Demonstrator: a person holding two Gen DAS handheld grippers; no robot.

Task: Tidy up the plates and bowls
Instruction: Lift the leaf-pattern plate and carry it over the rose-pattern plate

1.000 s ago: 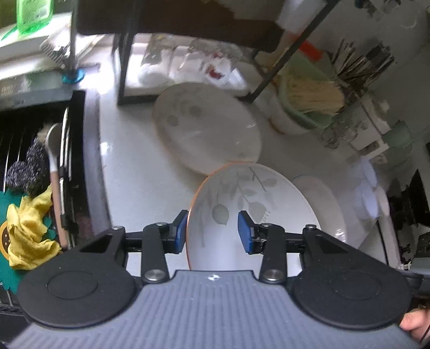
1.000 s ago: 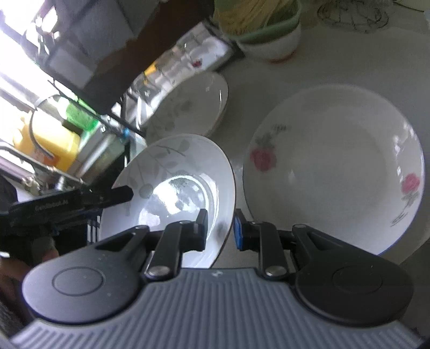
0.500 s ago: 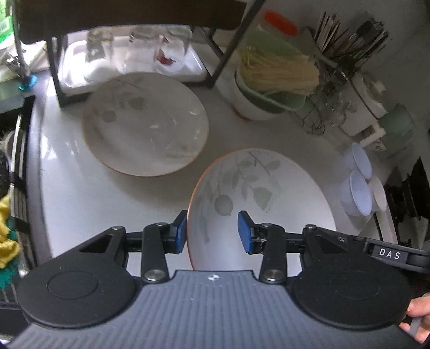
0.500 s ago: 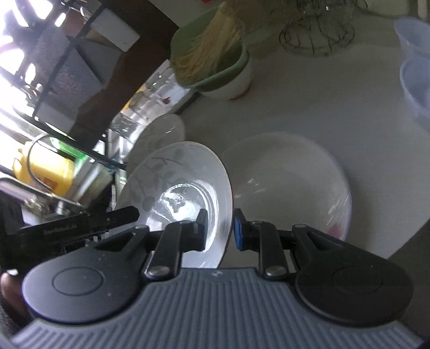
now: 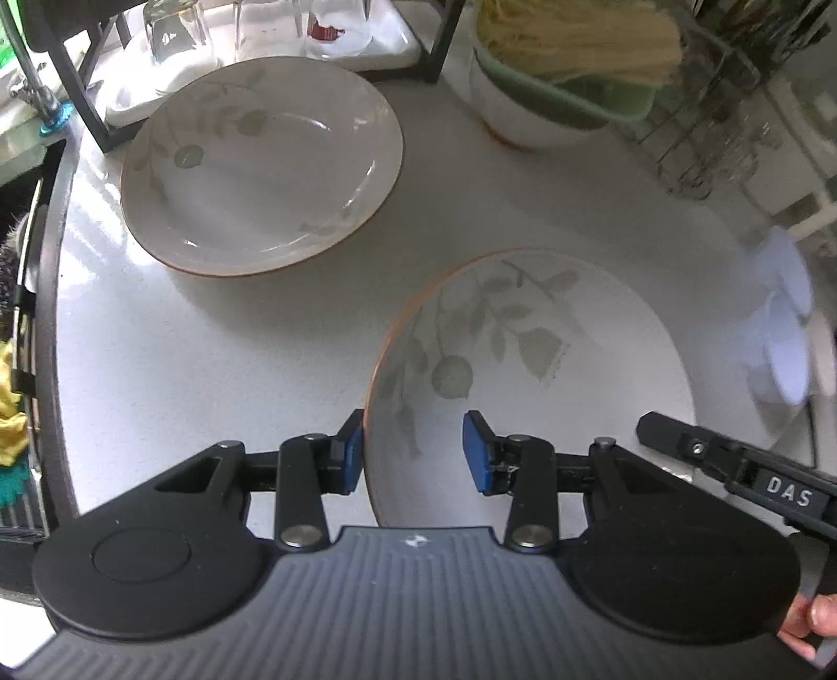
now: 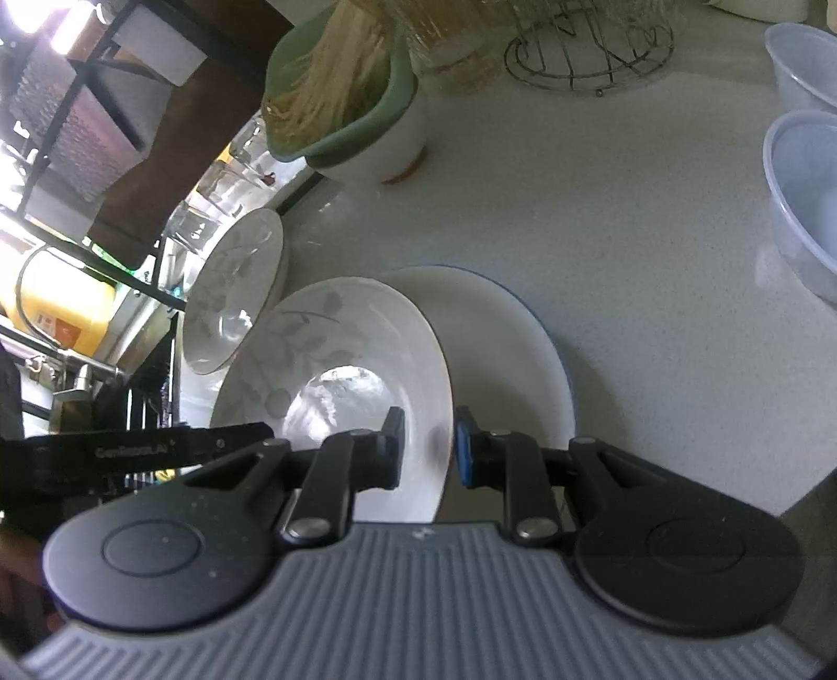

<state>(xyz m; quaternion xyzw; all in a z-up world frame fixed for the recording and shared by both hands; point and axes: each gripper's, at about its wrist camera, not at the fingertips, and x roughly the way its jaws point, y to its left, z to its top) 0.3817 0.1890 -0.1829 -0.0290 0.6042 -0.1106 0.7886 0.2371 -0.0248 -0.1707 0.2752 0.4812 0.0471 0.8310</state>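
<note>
A leaf-patterned plate (image 5: 528, 376) is held between both grippers. My left gripper (image 5: 413, 452) straddles its near rim with a wide gap between the pads. My right gripper (image 6: 426, 447) straddles the opposite rim (image 6: 439, 397), pads close to it. The held plate (image 6: 335, 387) hangs over a white blue-rimmed plate (image 6: 502, 345) on the counter. A second leaf-patterned plate (image 5: 261, 167) lies flat at the back left; it also shows in the right wrist view (image 6: 233, 298).
A green-rimmed bowl of noodles (image 5: 570, 63) stands at the back. Clear plastic bowls (image 6: 805, 183) sit at the right. A black rack with glasses (image 5: 272, 26) is behind the plates. A sink (image 5: 21, 340) lies at the left edge. A wire stand (image 6: 591, 42) is far back.
The held plate has moved right, over the blue-rimmed plate, now covering much of it. The left wrist view has dropped closer to the counter.
</note>
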